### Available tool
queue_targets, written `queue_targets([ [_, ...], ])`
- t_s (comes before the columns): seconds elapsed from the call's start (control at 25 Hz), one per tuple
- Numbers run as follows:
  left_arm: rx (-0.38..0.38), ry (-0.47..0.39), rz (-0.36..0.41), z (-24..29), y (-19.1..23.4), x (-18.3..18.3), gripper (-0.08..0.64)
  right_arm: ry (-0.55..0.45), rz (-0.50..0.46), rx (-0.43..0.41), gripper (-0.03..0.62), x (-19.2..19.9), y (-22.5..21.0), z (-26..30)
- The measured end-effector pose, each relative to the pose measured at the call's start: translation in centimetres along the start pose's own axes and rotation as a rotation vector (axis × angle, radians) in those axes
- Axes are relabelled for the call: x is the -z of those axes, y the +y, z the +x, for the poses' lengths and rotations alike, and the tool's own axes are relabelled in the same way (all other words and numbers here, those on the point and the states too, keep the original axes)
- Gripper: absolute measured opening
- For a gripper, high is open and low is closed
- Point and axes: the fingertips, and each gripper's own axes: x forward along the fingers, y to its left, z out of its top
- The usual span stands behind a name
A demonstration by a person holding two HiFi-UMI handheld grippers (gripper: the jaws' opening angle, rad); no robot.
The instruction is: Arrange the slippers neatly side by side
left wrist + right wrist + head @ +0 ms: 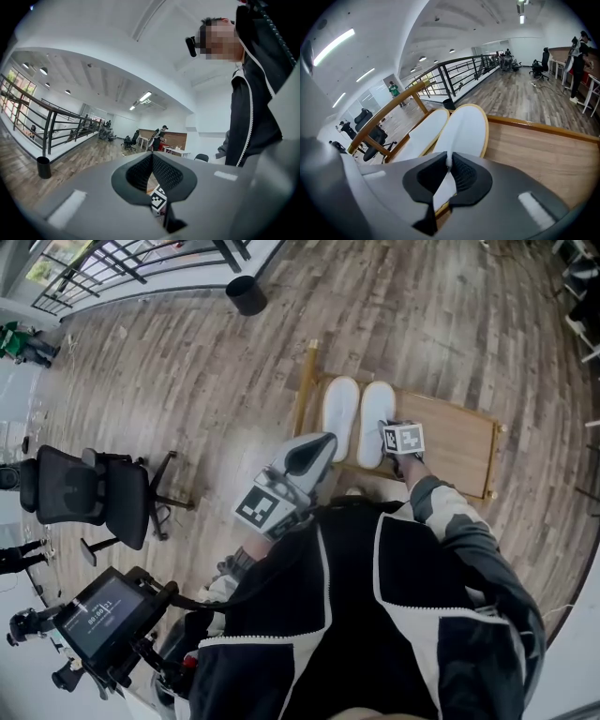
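wood-plank floor (187,371), low wooden rack (459,442), right claw (449,160) pinching white slipper (465,129), left claw (152,157) clenched

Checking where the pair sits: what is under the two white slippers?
The left white slipper and right white slipper lie on a low light wooden rack standing on grey plank floor. The rack's board directly beneath their soles is covered, so unseen.

Bright, even light from ceiling strip lights (333,47); heavy fisheye curvature, black vignetted corners.
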Motion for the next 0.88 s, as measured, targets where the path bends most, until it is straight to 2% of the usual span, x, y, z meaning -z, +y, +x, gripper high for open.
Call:
queue_targets([
  [0.48,-0.018,0.013,-0.006,-0.2,0.3,0.3,0.018,0.049,-0.014,-0.02,0.033,0.6,0.4,1.1],
  [0.68,-0.009,-0.006,-0.02,0.1,0.0,-0.5,0.018,0.061,-0.012,-0.057,0.136,0.8,1.2,0.9],
  [0.88,0.014,-0.008,-0.023,0.4,-0.4,-0.4,0.018,0.006,0.001,-0.072,0.16,0.6,1.3,-1.5],
])
